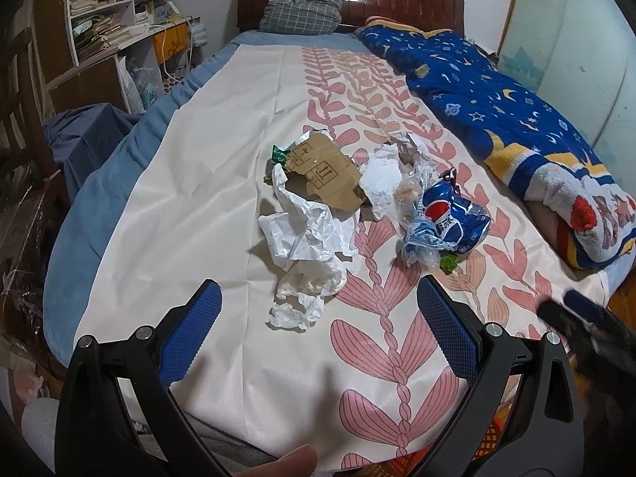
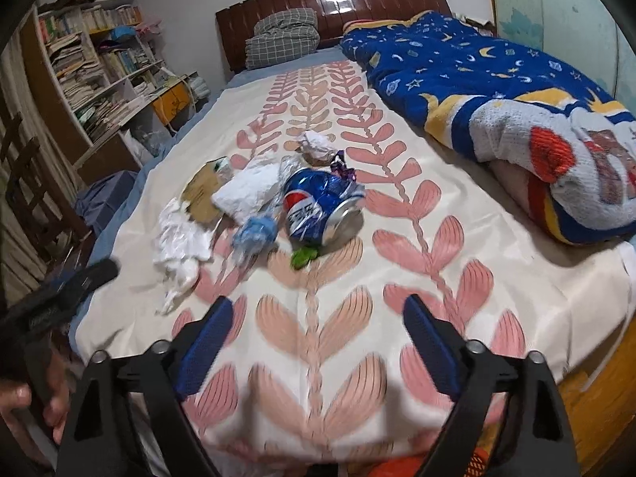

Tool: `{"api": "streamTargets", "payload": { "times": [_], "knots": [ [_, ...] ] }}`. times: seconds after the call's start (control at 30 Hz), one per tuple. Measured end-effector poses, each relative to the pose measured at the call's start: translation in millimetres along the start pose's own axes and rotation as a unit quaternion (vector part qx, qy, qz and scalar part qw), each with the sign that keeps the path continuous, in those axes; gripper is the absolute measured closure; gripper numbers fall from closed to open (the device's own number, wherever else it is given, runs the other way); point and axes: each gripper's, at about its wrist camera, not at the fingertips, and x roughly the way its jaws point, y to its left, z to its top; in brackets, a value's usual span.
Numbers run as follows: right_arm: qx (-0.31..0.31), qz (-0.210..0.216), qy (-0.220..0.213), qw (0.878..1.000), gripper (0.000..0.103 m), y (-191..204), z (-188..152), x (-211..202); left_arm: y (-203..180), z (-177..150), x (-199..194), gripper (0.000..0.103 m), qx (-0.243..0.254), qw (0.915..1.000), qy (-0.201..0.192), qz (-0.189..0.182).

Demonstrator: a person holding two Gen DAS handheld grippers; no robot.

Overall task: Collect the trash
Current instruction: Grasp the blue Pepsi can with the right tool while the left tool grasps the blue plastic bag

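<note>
We hold both tools over the near end of the bed's cream cover with pink leaf print [image 1: 222,127], and the trash lies in one loose heap ahead of us. Our left gripper [image 1: 318,330] has its blue-padded jaws spread wide with nothing between them; the crumpled white paper and plastic wrap [image 1: 306,234] sits at about twelve o'clock from those jaws, the nearest scrap just beyond the pads. Behind it, toward eleven o'clock, lies the torn brown cardboard piece [image 1: 322,175], and toward one o'clock the crushed blue cola can [image 1: 453,214] with a small green scrap [image 1: 448,264] beside it. Our right gripper [image 2: 318,342] also stands wide and empty. No trash is between its pads yet. From these jaws the can [image 2: 318,210] lies straight ahead at twelve o'clock, well apart from the tips, with its long axis running from near to far and tilted slightly toward eleven, its open end facing us at the right. The blue-white crumpled wrapper [image 2: 254,234] lies at eleven o'clock. We judge the right tool better lined up for the can, the left one nearer to the white paper. No bin or bag shows clearly in either view.
</note>
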Motion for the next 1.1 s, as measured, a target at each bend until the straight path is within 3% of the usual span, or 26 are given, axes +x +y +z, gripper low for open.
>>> {"api": "streamTargets", "payload": {
  "times": [0.2, 0.43, 0.57, 0.63, 0.73, 0.97, 1.1],
  "knots": [
    [0.046, 0.006, 0.031, 0.998, 0.022, -21, 50, 74, 0, 2, 4, 0.005, 0.002, 1.0, 0.004, 0.002],
    [0.161, 0.048, 0.101, 0.981, 0.047, -55, 72, 157, 9, 6, 12, 0.005, -0.01, 0.9999, 0.012, 0.005],
    [0.196, 0.073, 0.098, 0.973, 0.054, -61, 76, 179, 12, 8, 17, 0.005, -0.017, 0.9997, 0.018, 0.004],
    [0.202, 0.085, 0.099, 0.971, 0.07, -60, 79, 184, 12, 8, 18, 0.005, -0.014, 0.9997, 0.019, 0.005],
    [0.184, 0.088, 0.094, 0.974, 0.079, -50, 85, 184, 11, 7, 18, 0.005, -0.011, 0.9997, 0.019, 0.006],
    [0.21, 0.124, 0.079, 0.967, 0.084, -60, 80, 166, 12, 7, 17, 0.005, -0.014, 0.9998, 0.016, -0.002],
    [0.219, 0.135, 0.055, 0.965, 0.084, -73, 73, 135, 8, 7, 14, 0.005, -0.008, 0.9998, 0.01, -0.017]
  ]
}}
